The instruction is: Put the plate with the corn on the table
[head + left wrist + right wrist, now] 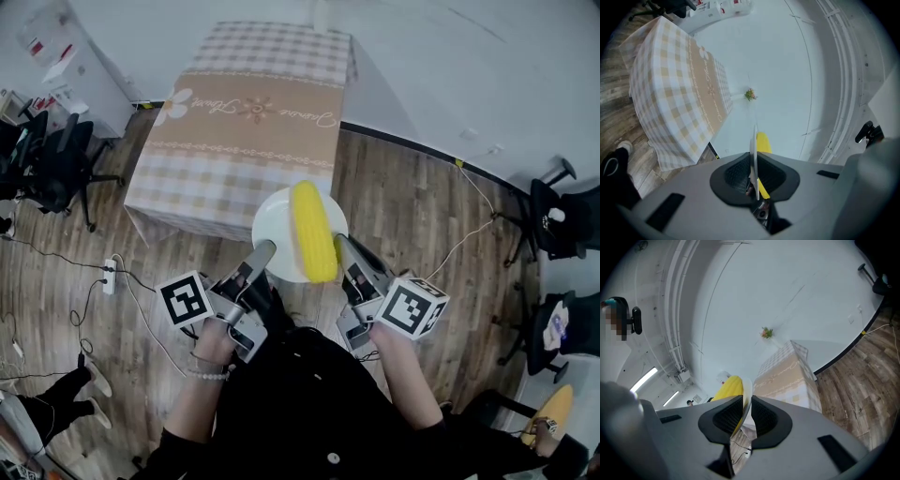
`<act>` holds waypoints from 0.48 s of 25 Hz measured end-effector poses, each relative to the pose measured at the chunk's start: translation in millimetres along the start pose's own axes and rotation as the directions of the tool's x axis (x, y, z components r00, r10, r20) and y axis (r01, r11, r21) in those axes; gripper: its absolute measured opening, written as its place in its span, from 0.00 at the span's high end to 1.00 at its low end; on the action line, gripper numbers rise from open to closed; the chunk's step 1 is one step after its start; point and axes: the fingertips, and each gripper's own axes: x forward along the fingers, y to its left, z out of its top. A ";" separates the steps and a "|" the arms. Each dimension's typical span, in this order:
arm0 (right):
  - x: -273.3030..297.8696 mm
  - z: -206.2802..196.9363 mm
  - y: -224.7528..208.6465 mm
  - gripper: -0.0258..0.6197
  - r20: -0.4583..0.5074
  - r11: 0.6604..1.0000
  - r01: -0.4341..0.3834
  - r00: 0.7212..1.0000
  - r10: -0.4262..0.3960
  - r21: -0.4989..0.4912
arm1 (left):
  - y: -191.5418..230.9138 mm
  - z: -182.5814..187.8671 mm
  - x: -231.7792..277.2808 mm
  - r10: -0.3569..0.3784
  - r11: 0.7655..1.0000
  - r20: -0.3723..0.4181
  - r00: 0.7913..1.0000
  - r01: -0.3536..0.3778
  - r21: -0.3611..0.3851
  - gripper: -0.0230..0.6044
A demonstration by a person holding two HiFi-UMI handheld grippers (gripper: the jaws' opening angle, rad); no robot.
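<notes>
Left gripper (262, 251): jaws pinched on the left rim of the plate, which shows edge-on between the pads in the left gripper view.
Right gripper (342, 242): jaws clamped on the plate's right rim.
Plate (273, 225): white and round, held in the air above the wooden floor (412, 206), at the table's near edge.
Corn (312, 232): yellow cob lying on the plate, right of centre. Its long axis runs from the person toward the table, with the far end pointing at the table.
Table (244, 122): draped in a checked beige cloth, beyond the plate.
</notes>
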 end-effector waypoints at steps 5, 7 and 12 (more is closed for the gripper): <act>23.5 12.0 -8.1 0.83 0.011 1.000 0.024 1.000 -0.024 0.013 | 8.4 23.9 18.5 0.011 1.000 -0.033 0.999 -0.011 -0.001 0.90; 33.1 16.7 -12.6 0.83 0.015 0.999 0.038 0.999 -0.038 0.017 | 12.2 33.6 26.4 0.016 1.000 -0.049 0.999 -0.016 0.005 0.90; 56.4 28.2 -19.7 0.83 0.025 0.998 0.063 0.998 -0.064 0.026 | 20.8 57.9 44.2 0.026 1.000 -0.087 0.996 -0.025 0.011 0.91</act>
